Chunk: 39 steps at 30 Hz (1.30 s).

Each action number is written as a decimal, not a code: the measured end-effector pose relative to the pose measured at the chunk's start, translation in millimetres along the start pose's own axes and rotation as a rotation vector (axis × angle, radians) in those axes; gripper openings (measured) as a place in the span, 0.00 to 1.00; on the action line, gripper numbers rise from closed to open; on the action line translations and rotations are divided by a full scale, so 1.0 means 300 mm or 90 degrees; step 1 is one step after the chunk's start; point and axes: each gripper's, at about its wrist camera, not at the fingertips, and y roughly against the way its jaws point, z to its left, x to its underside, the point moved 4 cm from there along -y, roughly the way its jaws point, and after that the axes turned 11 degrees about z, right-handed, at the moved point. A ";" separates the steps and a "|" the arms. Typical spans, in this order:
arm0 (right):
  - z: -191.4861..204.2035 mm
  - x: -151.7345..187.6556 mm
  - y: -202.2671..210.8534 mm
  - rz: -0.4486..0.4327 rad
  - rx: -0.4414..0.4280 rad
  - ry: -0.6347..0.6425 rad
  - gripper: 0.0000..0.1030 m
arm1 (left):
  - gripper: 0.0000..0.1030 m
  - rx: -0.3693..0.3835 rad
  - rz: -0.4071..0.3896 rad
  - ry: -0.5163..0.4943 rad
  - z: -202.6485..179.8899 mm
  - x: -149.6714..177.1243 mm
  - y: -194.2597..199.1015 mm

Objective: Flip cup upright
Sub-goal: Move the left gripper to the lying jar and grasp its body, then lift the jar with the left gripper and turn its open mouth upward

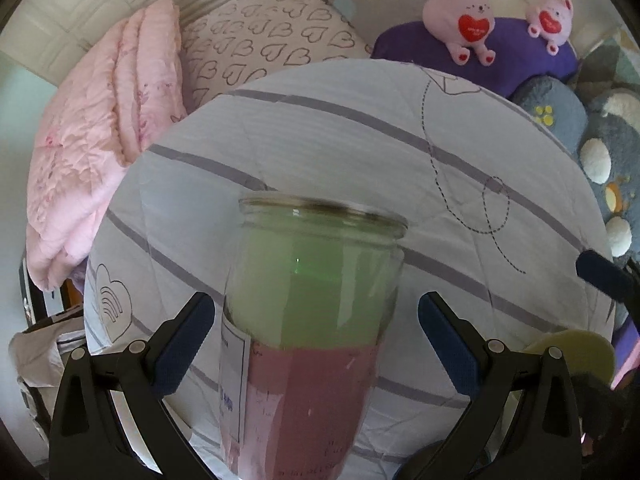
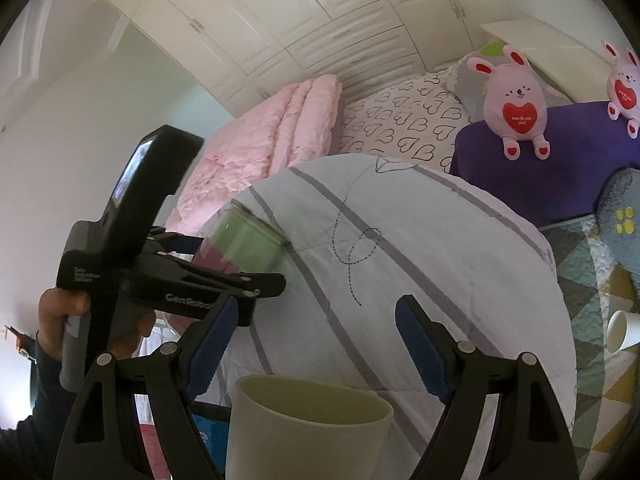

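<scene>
Left claw: my left gripper (image 1: pixel 316 344) sits at the bottom centre of the left wrist view with its blue pads either side of the glass jar (image 1: pixel 316 300). I see a sliver of quilt between each pad and the glass, so I cannot tell whether it truly bites or only brackets the jar.

Jar: it reads mouth up, rim at mid-frame, green in the upper part and pink below. In the right wrist view the same jar (image 2: pixel 244 244) leans toward the upper right, off the bedding, so I judge the left gripper (image 2: pixel 224 276) is carrying it through its turn.

Right claw: my right gripper (image 2: pixel 316 344) stands apart, jaws wide, at the bottom of the right wrist view. The cream cup (image 2: pixel 308 428) stands between them with its open mouth up; neither pad touches it, as far as I can see.

Why so: I judge the wide jaws leave the cream cup free after being righted, or ready to be taken.

Bedding: the striped quilt (image 1: pixel 360 152) fills the centre, a soft landing.

Other cup: a white paper cup (image 2: pixel 622 330) lies on its side at the right edge, well apart from both claws.

Progress: judged nearly done for the jar.
</scene>
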 end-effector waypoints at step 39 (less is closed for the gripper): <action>0.195 0.043 0.029 -0.004 0.067 0.101 0.80 | 0.71 0.069 -0.242 0.049 0.118 0.279 0.169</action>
